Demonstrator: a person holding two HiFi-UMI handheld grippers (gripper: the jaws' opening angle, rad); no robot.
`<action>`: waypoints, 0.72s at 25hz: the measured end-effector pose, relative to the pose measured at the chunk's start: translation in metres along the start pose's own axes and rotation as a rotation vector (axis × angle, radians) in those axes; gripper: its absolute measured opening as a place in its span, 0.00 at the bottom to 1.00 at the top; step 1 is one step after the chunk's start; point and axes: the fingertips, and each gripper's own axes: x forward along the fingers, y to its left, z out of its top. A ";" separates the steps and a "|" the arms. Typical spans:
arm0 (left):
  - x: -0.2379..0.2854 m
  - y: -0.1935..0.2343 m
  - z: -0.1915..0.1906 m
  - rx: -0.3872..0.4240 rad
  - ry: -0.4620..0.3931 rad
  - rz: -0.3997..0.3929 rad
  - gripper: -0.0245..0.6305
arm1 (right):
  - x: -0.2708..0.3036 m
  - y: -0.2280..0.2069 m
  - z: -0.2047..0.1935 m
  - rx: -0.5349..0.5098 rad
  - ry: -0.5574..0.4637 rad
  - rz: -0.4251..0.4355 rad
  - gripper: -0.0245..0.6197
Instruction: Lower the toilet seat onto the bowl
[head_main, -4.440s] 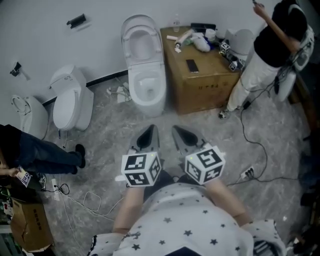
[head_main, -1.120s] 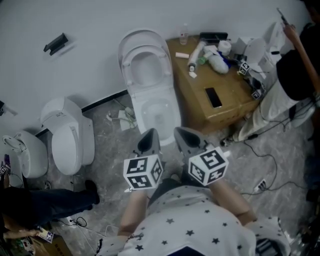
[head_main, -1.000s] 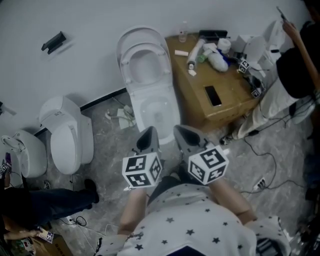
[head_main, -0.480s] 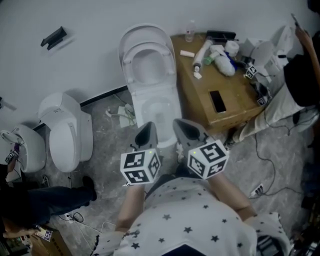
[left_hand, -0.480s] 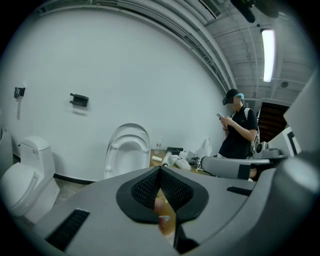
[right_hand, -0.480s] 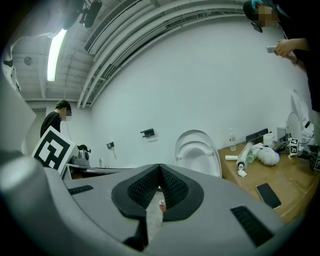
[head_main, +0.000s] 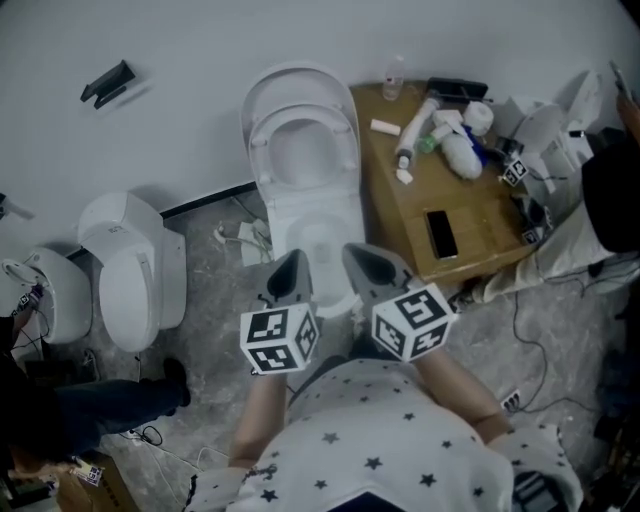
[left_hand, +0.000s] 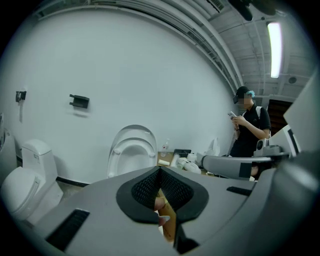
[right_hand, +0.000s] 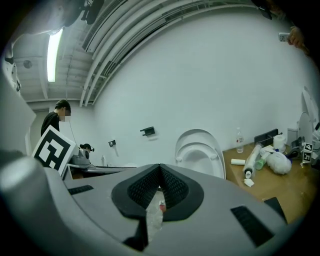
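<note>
A white toilet (head_main: 312, 225) stands against the wall with its seat (head_main: 303, 150) and lid raised upright; the seat also shows in the left gripper view (left_hand: 132, 156) and the right gripper view (right_hand: 201, 152). My left gripper (head_main: 290, 272) and right gripper (head_main: 368, 264) hover side by side just in front of the bowl's near rim, both shut with nothing between the jaws. Neither touches the seat.
A brown cardboard box (head_main: 450, 205) right of the toilet carries bottles, rolls and a phone. Two more white toilets (head_main: 130, 265) stand at the left. A person (left_hand: 248, 127) stands at the right, and cables lie on the grey floor (head_main: 560, 330).
Both grippers have moved forward toward the toilet, which now sits closer and lower in the head view. Their jaws stayed shut.
</note>
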 end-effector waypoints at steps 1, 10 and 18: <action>0.006 0.002 0.003 0.000 -0.002 0.007 0.03 | 0.005 -0.004 0.003 -0.003 0.002 0.006 0.05; 0.056 0.007 0.027 -0.017 -0.004 0.058 0.03 | 0.039 -0.045 0.027 -0.019 0.020 0.056 0.05; 0.097 0.015 0.046 -0.051 -0.022 0.102 0.03 | 0.070 -0.080 0.041 -0.032 0.042 0.096 0.05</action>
